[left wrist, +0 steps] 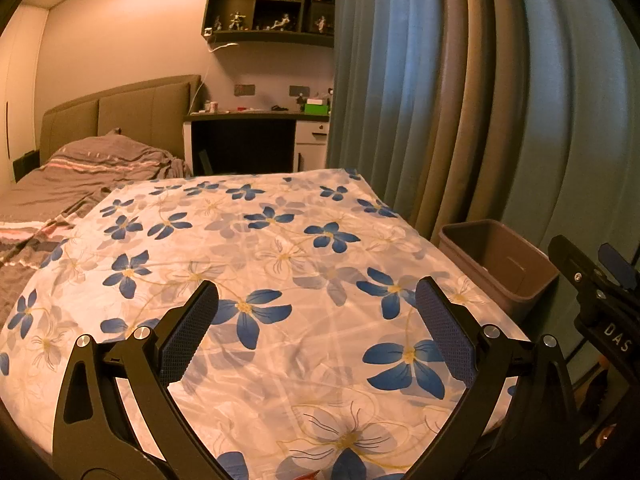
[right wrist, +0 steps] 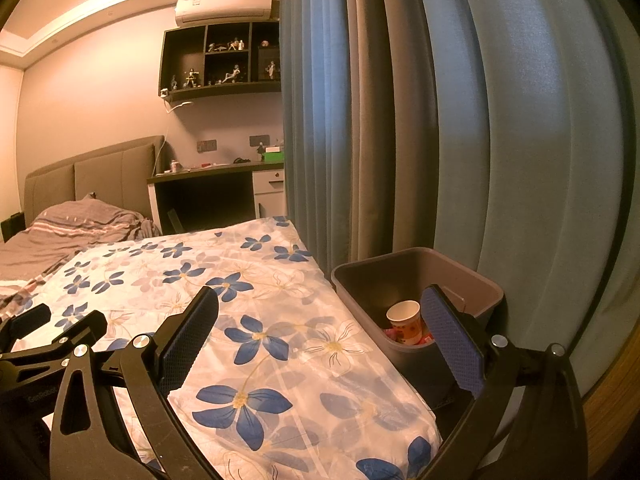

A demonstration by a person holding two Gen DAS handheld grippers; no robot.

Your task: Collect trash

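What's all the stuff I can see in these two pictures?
cloth: one, white with blue flowers, spread over the table in front
bin: one, grey, right of the cloth, by the curtain
cup: one, white paper with a red print, inside the bin
curtain: one, blue-grey, right side
bed: one, grey-brown bedding, back left
desk: one, dark top, back wall
shelf: one, dark, holding figurines, above the desk
left gripper: black, blue pads, open, empty
right gripper: same, open, empty
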